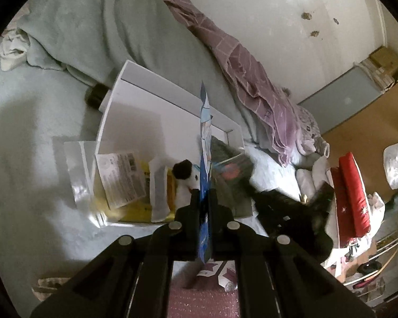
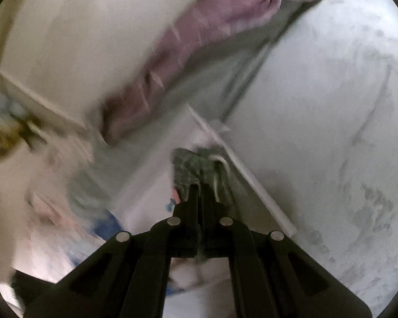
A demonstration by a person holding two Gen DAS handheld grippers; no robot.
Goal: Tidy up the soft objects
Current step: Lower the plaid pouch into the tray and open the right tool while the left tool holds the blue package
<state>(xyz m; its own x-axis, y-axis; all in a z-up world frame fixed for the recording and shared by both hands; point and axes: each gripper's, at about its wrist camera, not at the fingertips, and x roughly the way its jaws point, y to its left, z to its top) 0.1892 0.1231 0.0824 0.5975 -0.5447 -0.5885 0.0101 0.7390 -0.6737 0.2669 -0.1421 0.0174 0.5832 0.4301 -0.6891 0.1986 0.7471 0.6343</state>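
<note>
Item 1, left side: white box (image 1: 135,100), open-topped, resting on the pale bedding (image 1: 26,145); holds paper packets (image 1: 122,177) and a small black-and-white plush (image 1: 184,175) near its front edge

Item 2, centre: left gripper (image 1: 204,193), jaws pressed together on a flat blue printed pouch (image 1: 206,137), which stands edge-on, long axis running straight ahead from the fingers and up over the box; the box lies directly ahead and below, so lowering the pouch in looks the likely next move

Item 3, right side: right gripper (image 2: 202,188), jaws pinched on a dark checked cloth (image 2: 189,167), bunched at the fingertips just beside a white box edge (image 2: 241,167); view heavily blurred, contact with the edge cannot be told

Item 4: purple blanket (image 1: 241,61), draped behind, well apart from both
</note>
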